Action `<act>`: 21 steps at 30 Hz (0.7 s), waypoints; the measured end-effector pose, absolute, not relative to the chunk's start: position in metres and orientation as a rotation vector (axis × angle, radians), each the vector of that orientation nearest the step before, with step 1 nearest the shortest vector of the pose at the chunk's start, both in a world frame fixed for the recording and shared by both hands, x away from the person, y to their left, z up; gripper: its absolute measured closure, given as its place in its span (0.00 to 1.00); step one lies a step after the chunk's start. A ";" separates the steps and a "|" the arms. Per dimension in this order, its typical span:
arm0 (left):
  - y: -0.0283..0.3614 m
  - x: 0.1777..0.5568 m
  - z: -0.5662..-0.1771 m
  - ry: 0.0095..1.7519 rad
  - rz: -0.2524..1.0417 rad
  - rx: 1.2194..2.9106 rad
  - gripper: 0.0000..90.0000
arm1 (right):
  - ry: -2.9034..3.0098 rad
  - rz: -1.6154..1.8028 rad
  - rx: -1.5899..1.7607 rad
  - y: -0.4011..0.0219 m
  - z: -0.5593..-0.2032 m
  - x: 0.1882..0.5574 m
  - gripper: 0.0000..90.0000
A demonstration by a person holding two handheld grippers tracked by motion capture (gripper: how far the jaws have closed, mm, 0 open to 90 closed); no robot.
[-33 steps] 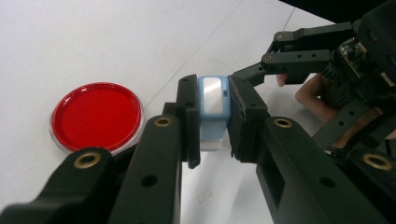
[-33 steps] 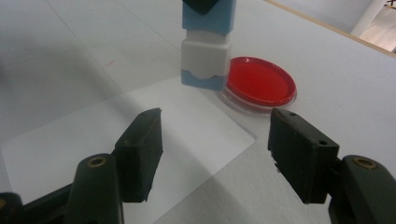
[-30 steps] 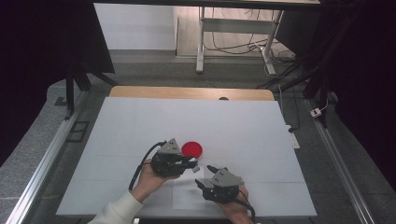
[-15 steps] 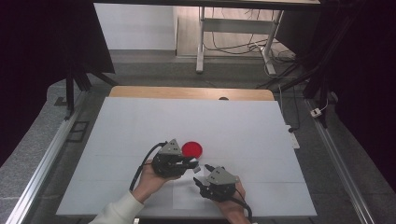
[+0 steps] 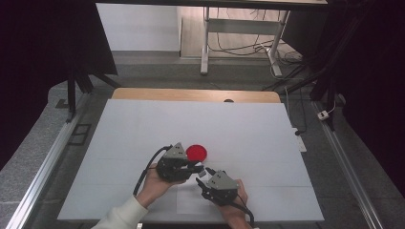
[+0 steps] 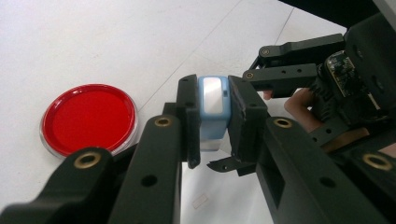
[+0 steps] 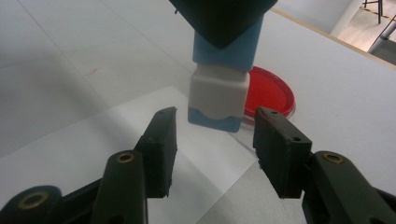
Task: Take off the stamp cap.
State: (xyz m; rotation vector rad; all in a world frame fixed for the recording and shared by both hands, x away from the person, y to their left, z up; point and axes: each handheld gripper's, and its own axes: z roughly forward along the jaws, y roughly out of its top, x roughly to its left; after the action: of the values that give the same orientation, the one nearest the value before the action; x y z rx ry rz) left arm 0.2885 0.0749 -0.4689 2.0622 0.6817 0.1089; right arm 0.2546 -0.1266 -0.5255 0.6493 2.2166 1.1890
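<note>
High view, hands: the left gripper (image 5: pixel 197 168) and the right gripper (image 5: pixel 204 181) are meeting nose to nose at the near edge of the white table (image 5: pixel 143 124), with the red dish (image 5: pixel 197 152) lying just behind them.

Left gripper view, grip: its jaws are clamping a small blue-and-white cartridge (image 6: pixel 213 109) off the table; the right gripper (image 6: pixel 243 164) is coming in from the far side.

Right gripper view, approach: its jaws are standing apart on either side of the white cap (image 7: pixel 218 94) of the cartridge and have just been closing in, with the pads not yet pressing it.

Step, as I judge it: the right gripper is taking hold of the cap end.

Next move: finishing the squeeze squarely on the cap while the left gripper is keeping the body steady.
</note>
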 end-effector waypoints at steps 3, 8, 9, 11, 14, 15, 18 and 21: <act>0.074 0.288 -0.469 0.682 0.105 2.061 0.83 | 2.218 1.184 0.650 -0.126 -0.526 0.255 0.57; 0.074 0.288 -0.469 0.682 0.105 2.059 0.83 | 2.221 1.172 0.657 -0.125 -0.527 0.256 0.59; 0.075 0.289 -0.469 0.683 0.105 2.058 0.83 | 2.219 1.178 0.659 -0.124 -0.527 0.256 0.59; 0.075 0.289 -0.470 0.683 0.106 2.060 0.83 | 2.222 1.175 0.659 -0.124 -0.527 0.257 0.60; 0.074 0.289 -0.470 0.684 0.106 2.060 0.83 | 2.223 1.172 0.658 -0.123 -0.527 0.257 0.62; 0.074 0.289 -0.470 0.683 0.106 2.061 0.83 | 2.222 1.173 0.660 -0.123 -0.527 0.257 0.62; 0.074 0.289 -0.471 0.688 0.106 2.060 0.83 | 2.216 1.173 0.664 -0.123 -0.527 0.257 0.64; 0.074 0.289 -0.472 0.688 0.104 2.060 0.83 | 2.214 1.170 0.664 -0.123 -0.527 0.257 0.66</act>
State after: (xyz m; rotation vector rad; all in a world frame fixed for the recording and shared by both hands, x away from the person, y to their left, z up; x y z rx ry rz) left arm 0.2894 0.0740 -0.4715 2.0600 0.6879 0.1040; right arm 0.2575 -0.1231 -0.5271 0.6638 2.2138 1.1703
